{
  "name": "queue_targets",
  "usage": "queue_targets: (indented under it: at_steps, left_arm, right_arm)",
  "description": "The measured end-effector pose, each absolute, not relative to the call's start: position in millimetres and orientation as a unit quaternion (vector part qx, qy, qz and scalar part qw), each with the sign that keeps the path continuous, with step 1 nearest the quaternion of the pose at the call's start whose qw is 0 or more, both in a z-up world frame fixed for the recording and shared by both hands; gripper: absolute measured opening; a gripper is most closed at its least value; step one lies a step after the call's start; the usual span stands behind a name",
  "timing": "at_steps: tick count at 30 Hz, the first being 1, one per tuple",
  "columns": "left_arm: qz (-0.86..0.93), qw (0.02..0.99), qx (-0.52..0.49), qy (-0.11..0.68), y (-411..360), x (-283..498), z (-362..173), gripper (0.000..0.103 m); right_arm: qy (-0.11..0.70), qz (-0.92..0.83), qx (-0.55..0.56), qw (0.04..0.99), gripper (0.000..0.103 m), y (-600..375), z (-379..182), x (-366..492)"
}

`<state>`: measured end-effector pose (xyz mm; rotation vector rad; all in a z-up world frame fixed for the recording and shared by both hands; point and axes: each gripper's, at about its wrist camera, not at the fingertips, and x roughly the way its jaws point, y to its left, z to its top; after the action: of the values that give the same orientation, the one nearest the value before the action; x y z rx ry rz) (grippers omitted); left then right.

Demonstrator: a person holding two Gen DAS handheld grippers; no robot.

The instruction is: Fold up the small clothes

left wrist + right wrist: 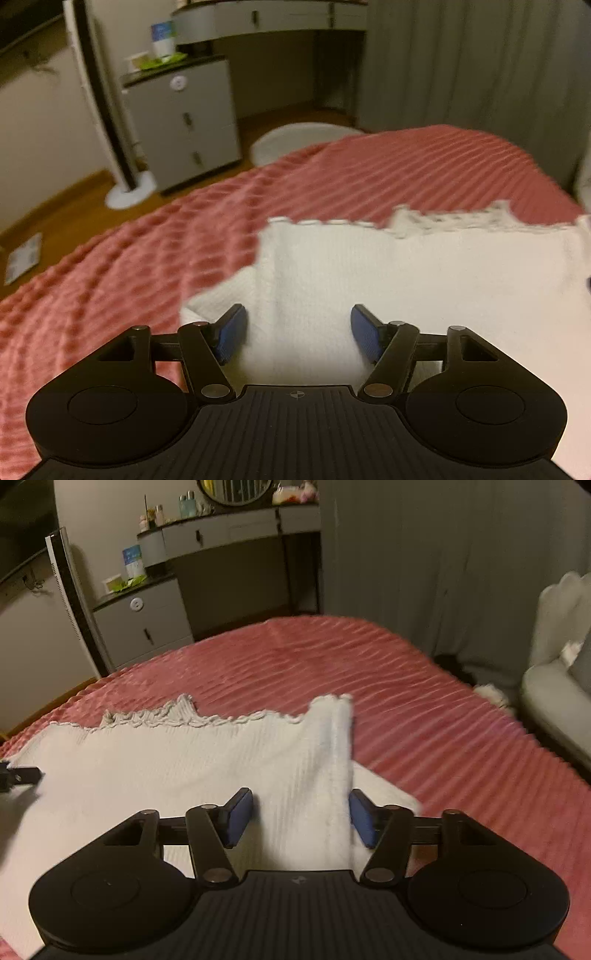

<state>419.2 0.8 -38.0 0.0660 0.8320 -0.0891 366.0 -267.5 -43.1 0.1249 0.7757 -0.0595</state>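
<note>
Both the left gripper (298,334) and right gripper (301,818) gape unclenched over the white knit top (177,771), apparently straddling its side folds, scalloped hem beyond them.

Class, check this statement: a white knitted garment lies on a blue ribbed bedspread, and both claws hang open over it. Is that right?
One detail is wrong: the bedspread is pink-red, not blue, as the right wrist view shows. The rest holds: the white knitted garment lies on it, and the left claw and right claw are both open over it.
</note>
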Motion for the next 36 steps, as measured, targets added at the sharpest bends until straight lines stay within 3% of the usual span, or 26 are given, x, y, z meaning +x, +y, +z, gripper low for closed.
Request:
queue_targets:
  at_steps: [2, 3, 4, 5, 7, 15, 19, 21, 24, 26, 28, 30, 32, 33, 36]
  left_arm:
    - [-0.031, 0.919, 0.022, 0.392, 4, 422, -37, 0.073]
    - [-0.041, 0.921, 0.01, 0.387, 6, 423, -38, 0.071]
    - [-0.046, 0.921, 0.007, 0.388, 5, 426, -39, 0.06]
    - [-0.05, 0.92, 0.008, 0.39, 3, 429, -42, 0.037]
    - [-0.053, 0.923, 0.019, 0.38, -1, 431, -41, 0.02]
    - [-0.003, 0.948, 0.044, 0.314, -4, 434, -28, 0.01]
    - [0.018, 0.934, 0.044, 0.353, -2, 433, -34, 0.013]
    - [0.003, 0.94, 0.037, 0.339, 0, 414, -24, 0.013]
    - [-0.054, 0.94, 0.018, 0.337, -5, 379, -17, 0.027]
    - [-0.081, 0.938, 0.026, 0.336, -17, 354, -23, 0.044]
    - [-0.09, 0.931, 0.043, 0.35, -25, 343, -36, 0.055]
    - [-0.084, 0.93, 0.062, 0.351, -28, 340, -48, 0.056]
    - [-0.076, 0.932, 0.081, 0.345, -25, 338, -44, 0.056]
    - [-0.058, 0.935, 0.078, 0.342, -20, 338, -37, 0.057]
    - [0.009, 0.943, 0.068, 0.324, 6, 346, -27, 0.076]
  right_arm:
    - [0.384, -0.022, 0.049, 0.922, 0.043, -266, -48, 374]
    - [0.383, -0.018, 0.043, 0.922, 0.033, -266, -50, 378]
    - [0.381, -0.016, 0.038, 0.924, 0.021, -265, -50, 379]
    - [0.377, -0.011, 0.031, 0.926, 0.017, -263, -48, 378]
    - [0.36, -0.01, -0.004, 0.933, 0.013, -256, -45, 376]
    - [0.257, -0.07, -0.139, 0.954, 0.012, -221, -23, 375]
    - [0.326, -0.098, -0.175, 0.924, 0.018, -216, -46, 390]
    - [0.317, -0.11, -0.143, 0.931, 0.019, -220, -41, 373]
    - [0.281, -0.071, -0.076, 0.954, 0.022, -216, -25, 330]
    - [0.265, -0.012, -0.012, 0.964, 0.024, -208, -21, 305]
    - [0.266, 0.053, 0.067, 0.96, 0.028, -203, -27, 288]
    - [0.284, 0.066, 0.094, 0.952, 0.036, -198, -44, 280]
    - [0.331, 0.027, 0.065, 0.941, 0.036, -199, -64, 285]
    - [0.318, 0.034, 0.06, 0.946, 0.036, -202, -66, 281]
    - [0.318, -0.003, 0.049, 0.947, 0.039, -207, -48, 273]
